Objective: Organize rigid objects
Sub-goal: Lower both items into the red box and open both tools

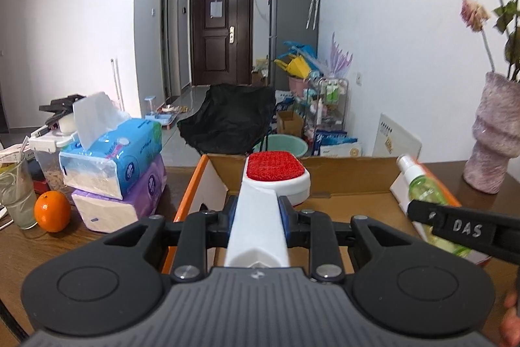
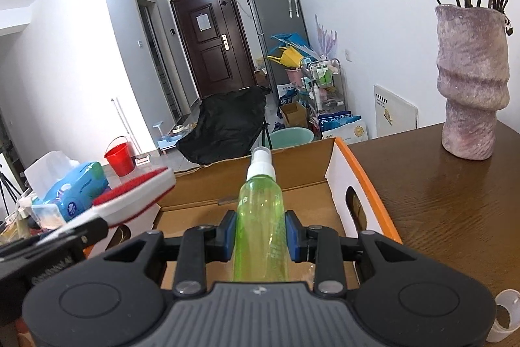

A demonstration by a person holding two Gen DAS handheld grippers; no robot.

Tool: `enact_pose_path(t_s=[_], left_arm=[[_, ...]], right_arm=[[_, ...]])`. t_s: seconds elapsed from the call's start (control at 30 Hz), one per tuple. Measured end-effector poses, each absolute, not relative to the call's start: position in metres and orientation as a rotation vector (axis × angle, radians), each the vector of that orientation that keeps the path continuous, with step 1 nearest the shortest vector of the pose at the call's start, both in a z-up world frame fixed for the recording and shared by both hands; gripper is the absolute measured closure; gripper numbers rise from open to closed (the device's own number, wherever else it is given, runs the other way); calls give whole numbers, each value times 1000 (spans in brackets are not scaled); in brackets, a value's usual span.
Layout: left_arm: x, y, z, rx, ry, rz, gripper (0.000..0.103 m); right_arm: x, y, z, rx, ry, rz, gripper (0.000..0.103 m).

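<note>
My left gripper [image 1: 256, 213] is shut on the white handle of a lint brush [image 1: 274, 171] with a red pad, held over an open cardboard box [image 1: 351, 200] with orange sides. My right gripper [image 2: 260, 233] is shut on a green spray bottle [image 2: 260, 217] with a white nozzle, also over the box [image 2: 338, 171]. In the left wrist view the bottle [image 1: 422, 184] and right gripper show at the right. In the right wrist view the brush [image 2: 136, 194] shows at the left.
Stacked tissue packs [image 1: 113, 165], an orange [image 1: 52, 210] and a glass [image 1: 16, 187] stand left of the box on the wooden table [image 2: 438, 200]. A pink vase [image 2: 471, 80] with dried roses stands right. A tape roll [image 2: 507, 314] lies near right.
</note>
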State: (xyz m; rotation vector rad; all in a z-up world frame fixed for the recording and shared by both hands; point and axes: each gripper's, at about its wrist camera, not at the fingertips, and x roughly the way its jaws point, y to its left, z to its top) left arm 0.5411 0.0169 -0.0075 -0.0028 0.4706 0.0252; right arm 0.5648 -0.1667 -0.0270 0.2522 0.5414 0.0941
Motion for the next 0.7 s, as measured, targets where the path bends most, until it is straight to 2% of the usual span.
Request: enact_pose_path(t_s=[0.33, 0.4, 0.43, 0.47, 0.53, 0.57, 0.7], left_arm=[[553, 20, -20, 11, 519, 28, 77], [551, 22, -16, 16, 511, 29, 61], [548, 23, -13, 13, 500, 45, 36], [545, 25, -11, 14, 485, 63, 16], [540, 27, -4, 19, 458, 98, 3], [539, 30, -2, 16, 451, 109, 0], [538, 40, 4, -9, 466, 138, 0]], right_arm=[[574, -158, -36, 203, 555, 80, 73], [574, -157, -35, 185, 565, 74, 71], [574, -156, -34, 171, 561, 62, 57], [574, -156, -33, 158, 562, 48, 32], [570, -156, -29, 147, 548, 19, 2], [568, -156, -27, 141, 536, 8, 0], [566, -156, -23, 133, 549, -4, 0]])
